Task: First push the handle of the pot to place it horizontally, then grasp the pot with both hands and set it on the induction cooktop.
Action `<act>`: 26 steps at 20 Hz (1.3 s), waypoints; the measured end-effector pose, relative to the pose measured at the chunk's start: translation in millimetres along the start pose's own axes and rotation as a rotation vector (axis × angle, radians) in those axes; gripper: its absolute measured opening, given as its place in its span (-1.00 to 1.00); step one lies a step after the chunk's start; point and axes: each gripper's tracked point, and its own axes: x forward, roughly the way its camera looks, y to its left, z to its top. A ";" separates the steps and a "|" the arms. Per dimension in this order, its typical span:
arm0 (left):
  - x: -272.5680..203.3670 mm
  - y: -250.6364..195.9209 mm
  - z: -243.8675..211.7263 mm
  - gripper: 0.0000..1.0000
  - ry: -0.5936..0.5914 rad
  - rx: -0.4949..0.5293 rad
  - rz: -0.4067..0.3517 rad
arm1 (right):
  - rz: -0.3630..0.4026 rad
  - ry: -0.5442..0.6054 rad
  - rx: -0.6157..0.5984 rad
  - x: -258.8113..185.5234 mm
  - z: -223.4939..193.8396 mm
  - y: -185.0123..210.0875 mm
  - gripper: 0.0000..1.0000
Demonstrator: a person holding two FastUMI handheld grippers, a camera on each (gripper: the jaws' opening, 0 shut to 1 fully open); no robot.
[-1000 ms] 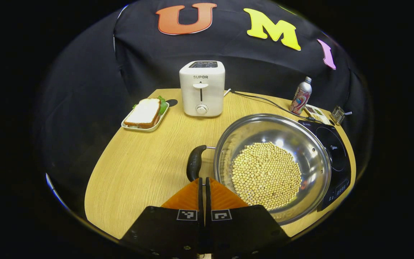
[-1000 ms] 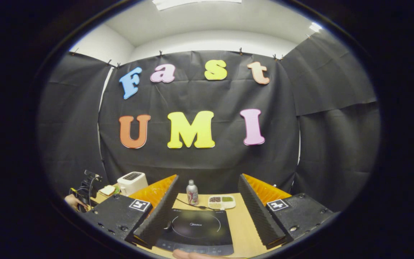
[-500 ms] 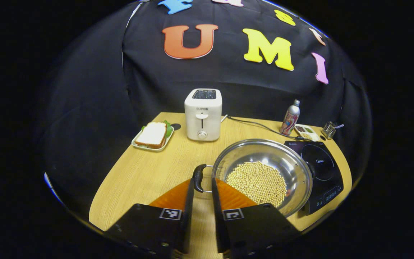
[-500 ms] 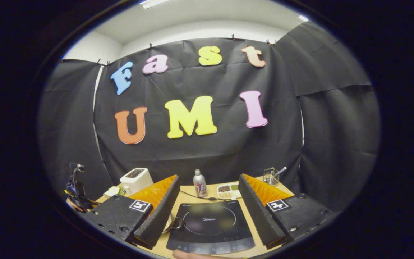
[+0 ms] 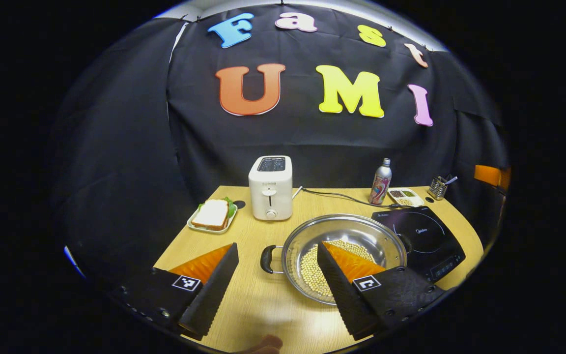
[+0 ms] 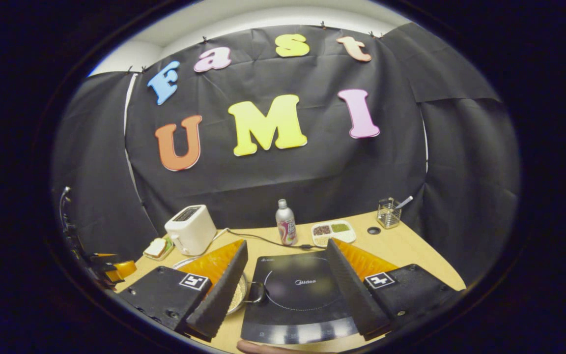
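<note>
Both grippers wide open, holding nothing; pot on table left of cooktop.
Left gripper view, left to right: sandwich tray (image 5: 211, 216), toaster (image 5: 270, 188), left gripper (image 5: 278, 263) spread wide above the table (image 5: 258, 305), pot (image 5: 343, 255) of beans with its handle (image 5: 266, 259) pointing left, bottle (image 5: 380, 182), cooktop (image 5: 418, 237) just beside the pot. Right gripper view: right gripper (image 6: 287, 260) equally wide, raised over the cooktop (image 6: 295, 292); pot (image 6: 238, 295) edge at its left finger.
</note>
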 end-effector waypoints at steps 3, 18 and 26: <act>8.1 1.1 -5.4 0.93 0.021 0.001 0.001 | 0.030 0.084 -0.013 22.3 -30.3 20.8 0.93; 99.5 21.6 -75.2 0.94 0.281 0.017 0.035 | 0.036 0.455 -0.027 119.2 -156.3 56.6 0.89; 120.9 8.6 -101.3 0.59 0.392 -0.023 -0.032 | -0.008 0.523 -0.022 137.6 -180.9 57.2 0.87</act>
